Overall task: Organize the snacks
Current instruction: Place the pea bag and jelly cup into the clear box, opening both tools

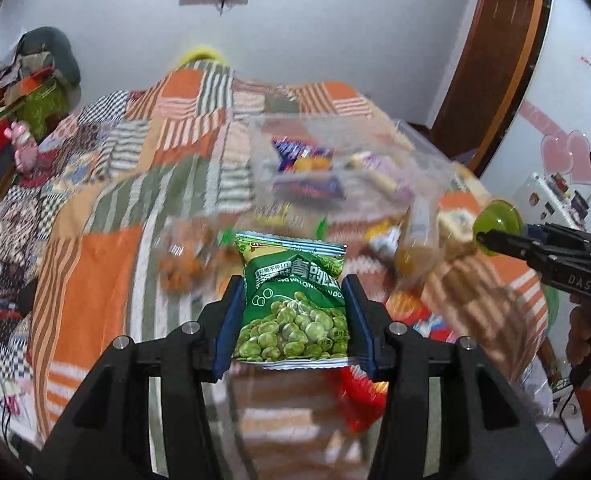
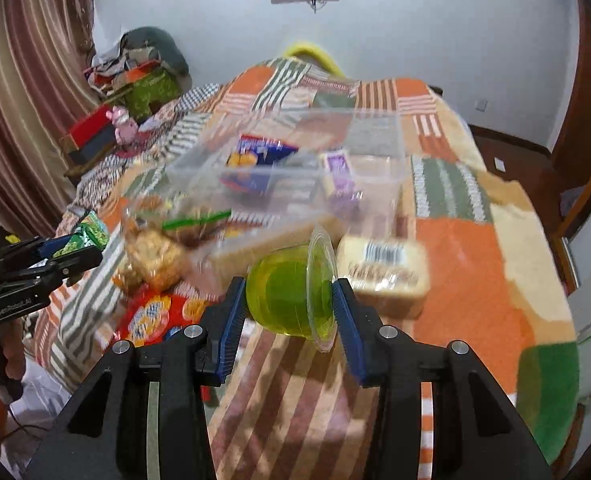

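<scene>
My left gripper (image 1: 293, 312) is shut on a green pea snack packet (image 1: 293, 300), held upright above the bed; it also shows at the left of the right wrist view (image 2: 89, 236). My right gripper (image 2: 287, 300) is shut on a green jelly cup (image 2: 291, 296) lying on its side between the pads; the cup also shows in the left wrist view (image 1: 497, 226). Ahead of both stands a clear plastic box (image 1: 335, 168) (image 2: 295, 168) holding blue and purple snack packs.
Loose snacks lie on the patchwork blanket (image 2: 475, 260): a bag of brown bites (image 2: 151, 256), a red packet (image 2: 155, 312), a bread pack (image 2: 383, 268). Clutter and boxes (image 2: 135, 88) sit at the bed's far left. A wooden door (image 1: 495, 52) stands right.
</scene>
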Action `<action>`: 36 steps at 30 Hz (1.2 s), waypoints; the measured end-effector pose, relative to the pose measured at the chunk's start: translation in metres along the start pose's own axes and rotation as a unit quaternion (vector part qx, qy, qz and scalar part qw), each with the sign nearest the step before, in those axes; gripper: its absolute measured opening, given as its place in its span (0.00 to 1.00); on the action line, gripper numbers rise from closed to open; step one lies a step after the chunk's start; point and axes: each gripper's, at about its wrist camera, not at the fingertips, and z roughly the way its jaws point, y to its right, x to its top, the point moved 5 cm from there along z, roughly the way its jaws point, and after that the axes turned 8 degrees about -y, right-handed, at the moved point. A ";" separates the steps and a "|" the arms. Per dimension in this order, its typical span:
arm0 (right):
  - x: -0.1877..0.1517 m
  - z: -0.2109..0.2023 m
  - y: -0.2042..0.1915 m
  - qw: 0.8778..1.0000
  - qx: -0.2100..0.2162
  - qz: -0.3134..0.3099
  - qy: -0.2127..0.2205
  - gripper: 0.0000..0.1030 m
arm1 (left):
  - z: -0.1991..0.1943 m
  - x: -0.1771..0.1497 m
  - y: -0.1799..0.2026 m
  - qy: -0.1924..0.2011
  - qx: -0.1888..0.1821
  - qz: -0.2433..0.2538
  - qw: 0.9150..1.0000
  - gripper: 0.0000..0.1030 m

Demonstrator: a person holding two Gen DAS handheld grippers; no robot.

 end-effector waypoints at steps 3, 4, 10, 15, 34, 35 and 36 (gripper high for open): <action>0.012 -0.005 0.003 1.000 0.000 0.000 0.014 0.39 | 0.000 0.018 0.008 0.015 -0.002 0.012 1.000 0.47; 0.018 -0.006 0.003 1.000 0.000 -0.001 0.021 0.39 | 0.001 0.025 0.012 0.020 -0.003 0.016 1.000 0.47; 0.047 -0.005 0.009 0.999 0.001 0.002 0.046 0.39 | 0.013 0.061 0.027 0.034 -0.013 0.027 0.999 0.47; 0.068 0.002 0.020 0.998 0.001 0.014 0.055 0.39 | 0.027 0.094 0.042 0.041 -0.020 0.038 0.998 0.47; 0.097 0.057 0.057 0.999 -0.024 0.027 0.018 0.39 | 0.125 0.149 0.083 -0.018 -0.016 0.068 0.997 0.47; 0.096 0.059 0.059 0.999 -0.027 0.029 0.014 0.40 | 0.128 0.148 0.083 -0.022 -0.016 0.066 0.997 0.47; 0.095 0.061 0.061 0.999 -0.027 0.029 0.009 0.40 | 0.132 0.148 0.082 -0.027 -0.016 0.063 0.998 0.47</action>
